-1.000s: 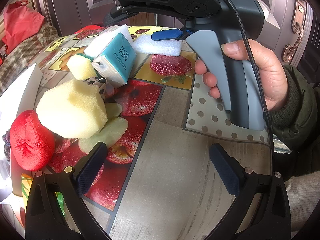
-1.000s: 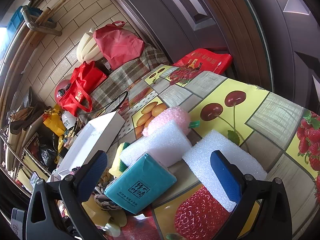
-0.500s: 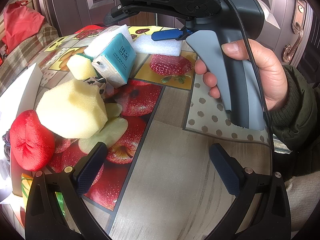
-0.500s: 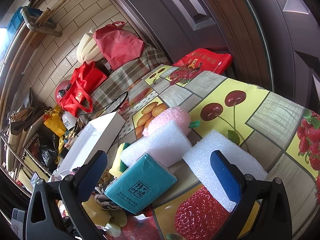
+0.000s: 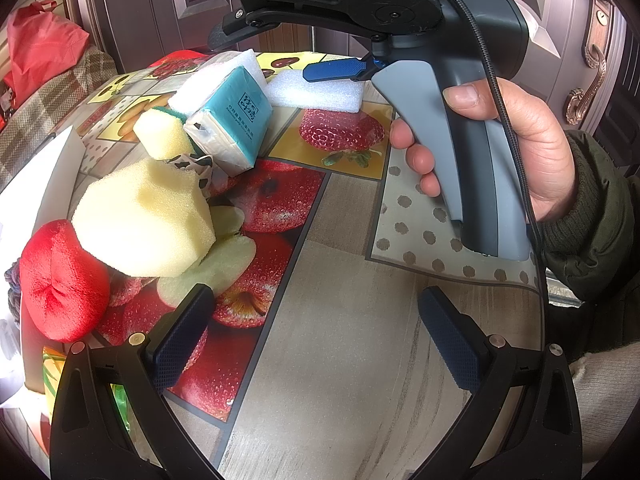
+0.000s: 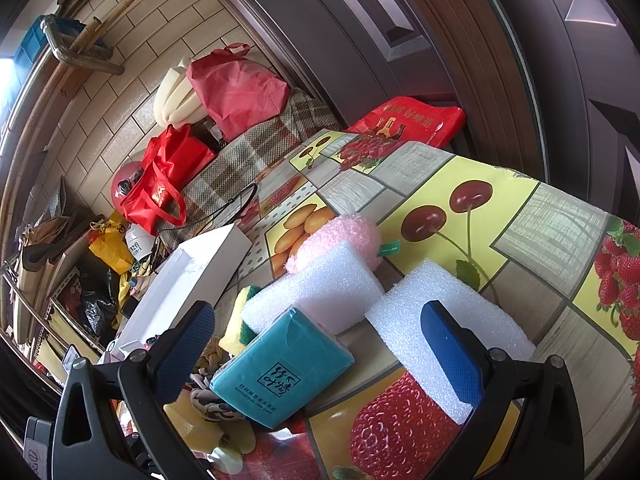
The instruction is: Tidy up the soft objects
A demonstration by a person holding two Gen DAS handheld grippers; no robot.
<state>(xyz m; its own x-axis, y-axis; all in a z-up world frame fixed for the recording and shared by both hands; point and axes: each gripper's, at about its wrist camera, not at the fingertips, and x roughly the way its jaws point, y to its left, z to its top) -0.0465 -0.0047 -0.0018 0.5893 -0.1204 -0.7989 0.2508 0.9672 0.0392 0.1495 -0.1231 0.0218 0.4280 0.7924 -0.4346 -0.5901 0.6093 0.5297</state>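
Soft things lie in a heap on the fruit-print tablecloth [image 5: 344, 344]. A red plush cushion [image 5: 60, 280], a big yellow sponge [image 5: 148, 220], a small yellow-green sponge [image 5: 162, 132], a teal tissue pack [image 5: 232, 120] and a white foam slab [image 5: 316, 90] show in the left wrist view. My left gripper [image 5: 316, 336] is open and empty, right of the big sponge. My right gripper [image 6: 316, 352] is open, hovering over the tissue pack [image 6: 284, 372], with white foam blocks [image 6: 320, 288] [image 6: 452, 320] and a pink fluffy ball [image 6: 344, 240] beyond it.
A white open box [image 6: 188, 280] stands at the table's left edge. A patterned cloth [image 6: 208, 400] lies beneath the tissue pack. Red bags [image 6: 236, 88] and clutter sit on a checked bench behind the table. A brown door [image 6: 440, 40] stands at the back.
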